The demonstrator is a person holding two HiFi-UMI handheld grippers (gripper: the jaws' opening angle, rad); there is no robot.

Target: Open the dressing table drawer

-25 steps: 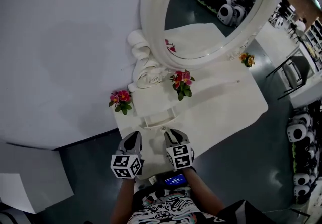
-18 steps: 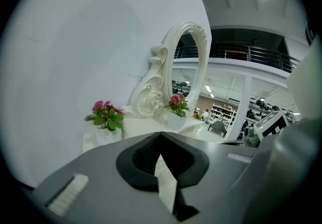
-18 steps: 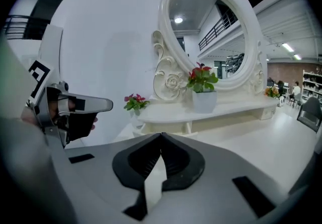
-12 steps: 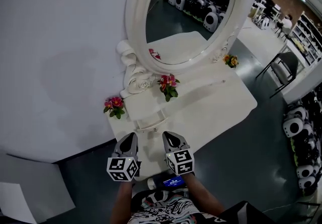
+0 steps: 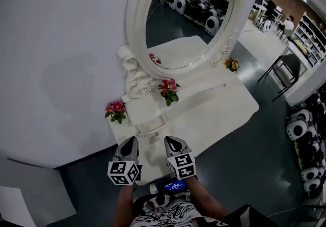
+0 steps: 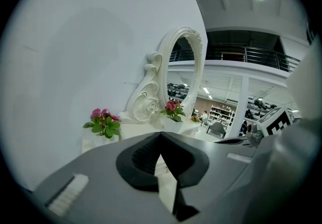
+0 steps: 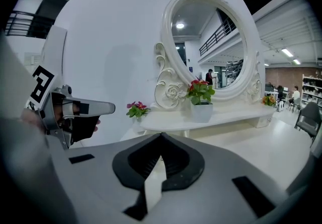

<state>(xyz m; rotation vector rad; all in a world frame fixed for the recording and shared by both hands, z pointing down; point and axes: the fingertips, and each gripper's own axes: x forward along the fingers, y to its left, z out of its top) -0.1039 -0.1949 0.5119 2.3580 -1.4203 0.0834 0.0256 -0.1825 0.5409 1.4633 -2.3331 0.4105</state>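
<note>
The white dressing table (image 5: 219, 104) stands against the wall under an oval mirror (image 5: 188, 11). A small raised shelf at its left end carries a shallow drawer (image 5: 154, 128) with a curved handle, and the drawer looks closed. My left gripper (image 5: 130, 140) and right gripper (image 5: 169, 140) hover side by side just in front of that drawer, touching nothing. In the left gripper view the left gripper (image 6: 160, 133) is shut and empty. The right gripper (image 7: 161, 134) is likewise shut and empty, with the shelf (image 7: 201, 120) ahead of it.
Three small pots of pink and orange flowers (image 5: 116, 110) (image 5: 169, 90) (image 5: 232, 64) sit on the table. A dark chair (image 5: 288, 68) stands at the right, black-and-white machines (image 5: 301, 136) beyond it. A white panel (image 5: 30, 195) lies low at the left.
Both grippers have risen a little in front of the table. The right gripper's jaws, apart a second ago, have come together. The head view has shifted, showing more of the mirror.
</note>
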